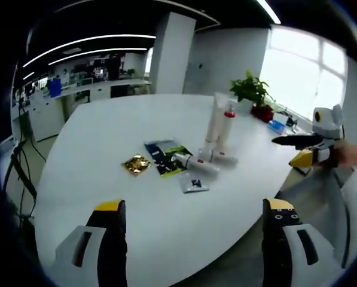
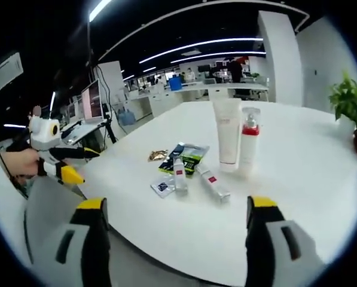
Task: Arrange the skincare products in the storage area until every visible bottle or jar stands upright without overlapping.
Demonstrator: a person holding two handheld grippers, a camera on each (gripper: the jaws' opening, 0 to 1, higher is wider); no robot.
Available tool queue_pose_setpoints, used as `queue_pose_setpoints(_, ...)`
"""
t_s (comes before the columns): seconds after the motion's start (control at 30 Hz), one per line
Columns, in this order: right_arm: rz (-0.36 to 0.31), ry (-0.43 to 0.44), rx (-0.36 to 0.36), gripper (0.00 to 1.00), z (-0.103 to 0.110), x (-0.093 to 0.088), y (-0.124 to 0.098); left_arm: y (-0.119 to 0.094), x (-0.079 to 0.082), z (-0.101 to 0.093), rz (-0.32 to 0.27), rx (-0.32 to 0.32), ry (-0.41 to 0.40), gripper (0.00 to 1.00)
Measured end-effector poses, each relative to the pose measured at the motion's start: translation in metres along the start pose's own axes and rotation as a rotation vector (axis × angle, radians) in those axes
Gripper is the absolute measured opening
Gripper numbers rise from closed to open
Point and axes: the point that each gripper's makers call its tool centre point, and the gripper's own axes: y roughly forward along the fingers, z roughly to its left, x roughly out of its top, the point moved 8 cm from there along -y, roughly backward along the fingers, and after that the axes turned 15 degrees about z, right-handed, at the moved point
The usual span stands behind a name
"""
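Near the middle of the round white table (image 2: 298, 179), two skincare items stood upright side by side: a tall white squeeze tube standing on its cap (image 2: 228, 134) and, just beside it, a slim clear bottle with a red collar (image 2: 248, 140). Close in front of them lay two small white tubes with red labels (image 2: 196, 174), both flat on the tabletop, apart from each other and angled differently. In the left gripper view the same pair lay close together (image 1: 203, 159) beneath the upright ones.

Just beside the lying tubes were flat packets: a dark green and blue sachet (image 2: 187, 156), a crumpled gold foil sachet (image 2: 157, 155), and a small pale sachet with a dark print (image 2: 162, 186).

By this showing, the task was about half done: two items stood, and the two small tubes apparently remained to be raised and set clear of the others.

The right gripper (image 2: 173, 239) hung well short of the products, its yellow-tipped jaws spread wide and holding nothing. The left gripper (image 1: 196, 242) was likewise wide apart and empty, near the table's edge, touching nothing.
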Motion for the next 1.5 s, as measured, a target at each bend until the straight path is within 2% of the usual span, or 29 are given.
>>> queue_pose_setpoints(0.17,0.019,-0.005,-0.013,0.95,-0.006,0.002,0.001,0.001,0.000,0.000,0.000,-0.005,-0.003,0.92)
queue_pose_setpoints(0.37,0.048,-0.006,-0.047,0.93,-0.024,0.006,0.003,0.002,0.000,0.001,-0.003,-0.006,-0.002,0.92)
queue_pose_setpoints(0.67,0.093,-0.064,-0.073,0.91,-0.043,0.021,0.018,0.001,0.001,0.001,-0.015,-0.011,-0.014,0.91)
queue_pose_setpoints(1.03,0.152,-0.135,-0.065,0.86,-0.059,0.033,0.042,0.001,0.001,0.002,-0.015,-0.017,-0.025,0.91)
queue_pose_setpoints(1.5,0.233,-0.204,-0.023,0.70,-0.068,0.043,0.077,0.002,0.001,0.004,-0.014,-0.021,-0.043,0.90)
